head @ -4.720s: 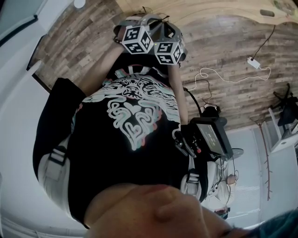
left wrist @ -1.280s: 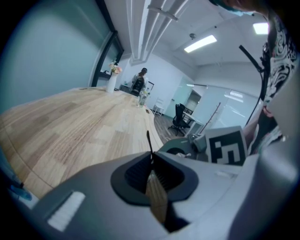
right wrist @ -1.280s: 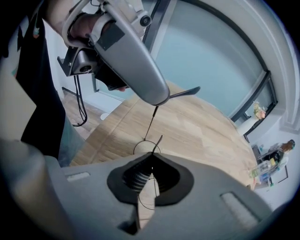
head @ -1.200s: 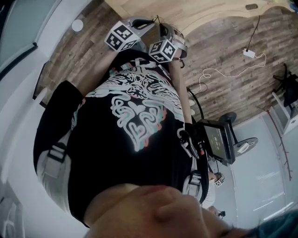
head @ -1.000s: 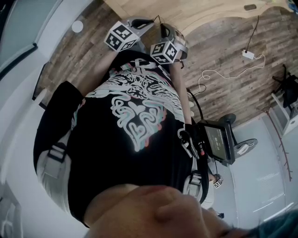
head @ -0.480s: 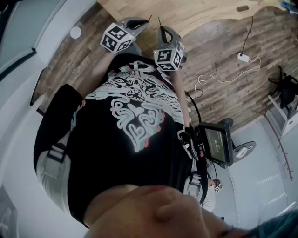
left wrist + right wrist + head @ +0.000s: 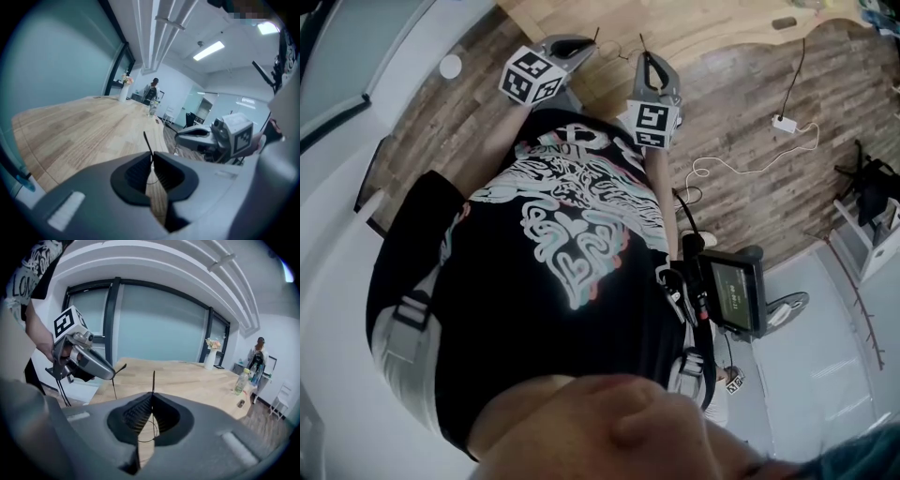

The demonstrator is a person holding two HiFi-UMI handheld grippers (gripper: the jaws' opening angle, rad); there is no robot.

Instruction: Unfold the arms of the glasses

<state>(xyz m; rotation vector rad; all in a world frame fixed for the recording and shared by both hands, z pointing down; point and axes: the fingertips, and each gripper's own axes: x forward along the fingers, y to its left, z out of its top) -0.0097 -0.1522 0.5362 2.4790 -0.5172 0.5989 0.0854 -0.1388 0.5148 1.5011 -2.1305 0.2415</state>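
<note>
Thin black wire glasses hang between my two grippers above the edge of the wooden table. My left gripper is shut on one arm; its black tip sticks up past the jaws. My right gripper is shut on the other arm, and a thin wire lens ring shows below its jaws. The right gripper appears in the left gripper view. The left gripper appears in the right gripper view. The lenses themselves are hard to make out.
A power strip with a white cable lies on the wood floor. A monitor on a stand is at the person's right. On the table stand a bottle and a vase of flowers; a person stands far off.
Both grippers have risen from the person's chest toward the table edge. They have spread a little apart, and the right one has turned so its jaws point up.
</note>
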